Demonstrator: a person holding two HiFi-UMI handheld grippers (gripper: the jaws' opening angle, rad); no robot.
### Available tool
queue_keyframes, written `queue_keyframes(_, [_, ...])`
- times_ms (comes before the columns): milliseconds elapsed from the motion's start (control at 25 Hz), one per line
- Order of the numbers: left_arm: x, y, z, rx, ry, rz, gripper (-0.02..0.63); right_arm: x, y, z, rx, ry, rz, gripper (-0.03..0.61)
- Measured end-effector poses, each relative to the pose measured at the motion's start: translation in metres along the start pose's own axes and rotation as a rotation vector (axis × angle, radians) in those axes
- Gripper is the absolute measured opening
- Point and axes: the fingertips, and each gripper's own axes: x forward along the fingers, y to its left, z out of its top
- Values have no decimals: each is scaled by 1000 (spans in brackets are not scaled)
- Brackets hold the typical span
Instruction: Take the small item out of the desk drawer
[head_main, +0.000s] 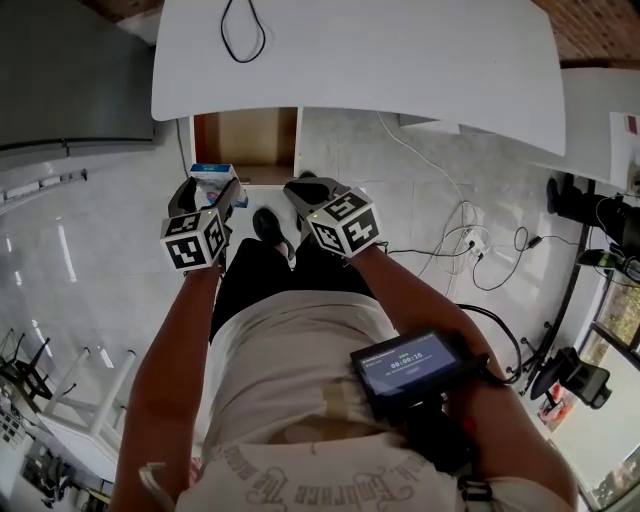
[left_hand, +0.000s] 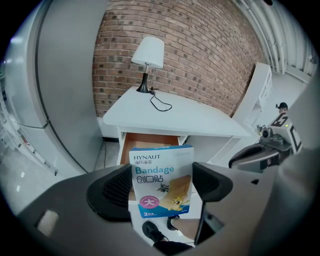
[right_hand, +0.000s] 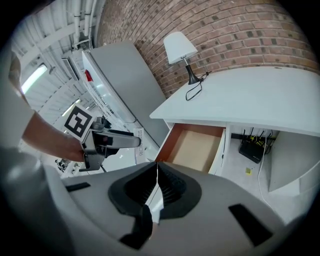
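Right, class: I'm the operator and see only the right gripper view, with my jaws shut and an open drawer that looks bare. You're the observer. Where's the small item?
Observer: The left gripper view shows a bandage box clamped between the left gripper's jaws.
Operator: Is it clear of the drawer?
Observer: Yes. In the head view it is held outside the drawer, just in front of it.
Operator: How would I recognise it?
Observer: It is blue and white, printed "Bandage", and stands upright with its front toward the left gripper's camera.
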Motion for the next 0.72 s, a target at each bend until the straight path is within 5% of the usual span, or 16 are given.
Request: queue_keyframes(720, [-60,-10,36,-25,-128,-75,379,-36,8,57,-35,-111,-72,6])
